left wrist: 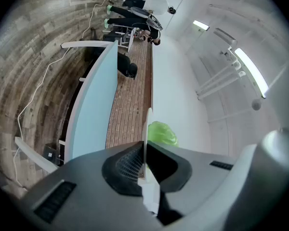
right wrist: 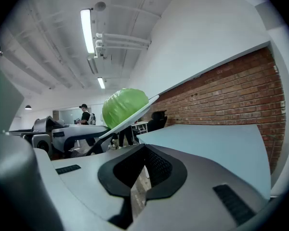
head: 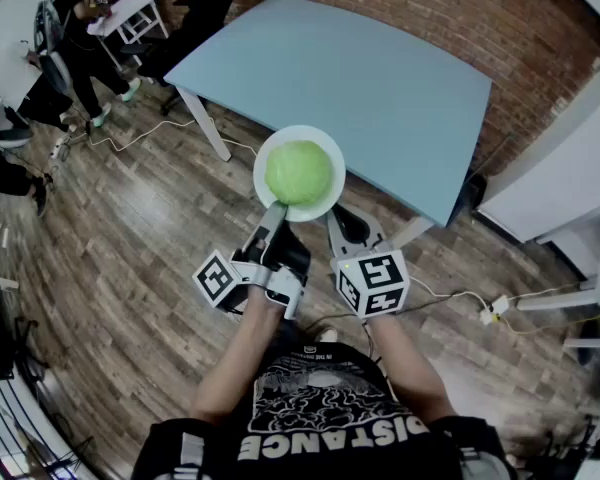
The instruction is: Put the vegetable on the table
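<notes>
Green cabbage (head: 298,172) sits alone on white plate (head: 300,131); plate held in air at near edge of blue table (head: 380,88), not set down. Left gripper (head: 276,211) clamped on plate's near rim. Right gripper (head: 342,223) just beside rim, jaws nearly together, nothing between. Step judged: carry toward table, placing not yet done. Next move calls for: reach over tabletop, plate level so cabbage does not roll, lower, release.
</notes>
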Motion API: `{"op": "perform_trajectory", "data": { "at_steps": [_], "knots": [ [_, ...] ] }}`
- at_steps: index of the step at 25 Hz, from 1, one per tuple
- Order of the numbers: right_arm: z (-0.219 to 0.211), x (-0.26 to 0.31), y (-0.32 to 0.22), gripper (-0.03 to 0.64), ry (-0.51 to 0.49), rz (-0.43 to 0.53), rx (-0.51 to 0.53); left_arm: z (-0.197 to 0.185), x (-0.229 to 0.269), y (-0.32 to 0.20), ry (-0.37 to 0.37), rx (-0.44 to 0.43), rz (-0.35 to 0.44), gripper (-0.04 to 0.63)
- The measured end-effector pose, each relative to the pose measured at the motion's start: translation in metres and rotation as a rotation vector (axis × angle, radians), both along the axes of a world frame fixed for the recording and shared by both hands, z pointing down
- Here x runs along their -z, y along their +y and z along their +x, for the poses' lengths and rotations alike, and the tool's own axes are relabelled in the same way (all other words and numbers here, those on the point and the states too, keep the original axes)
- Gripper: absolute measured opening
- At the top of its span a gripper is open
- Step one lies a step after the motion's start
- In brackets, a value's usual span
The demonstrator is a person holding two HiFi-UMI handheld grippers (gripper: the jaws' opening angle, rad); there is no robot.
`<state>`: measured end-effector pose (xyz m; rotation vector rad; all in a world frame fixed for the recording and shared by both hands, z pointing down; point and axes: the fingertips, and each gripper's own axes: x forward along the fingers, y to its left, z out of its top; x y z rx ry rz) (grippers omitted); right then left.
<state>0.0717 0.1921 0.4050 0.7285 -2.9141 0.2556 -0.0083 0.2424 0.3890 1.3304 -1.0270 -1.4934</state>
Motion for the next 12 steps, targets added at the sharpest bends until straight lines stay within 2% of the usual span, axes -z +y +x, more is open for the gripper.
{"op": "perform_trajectory", "data": {
  "at_steps": [12],
  "knots": [
    [0.0021,-0.0013,0.0057,0.009,0.010,0.025,0.042,0.0003,0.0045,0.0009,-0.006,0.021,0.000,0.011]
  ]
}}
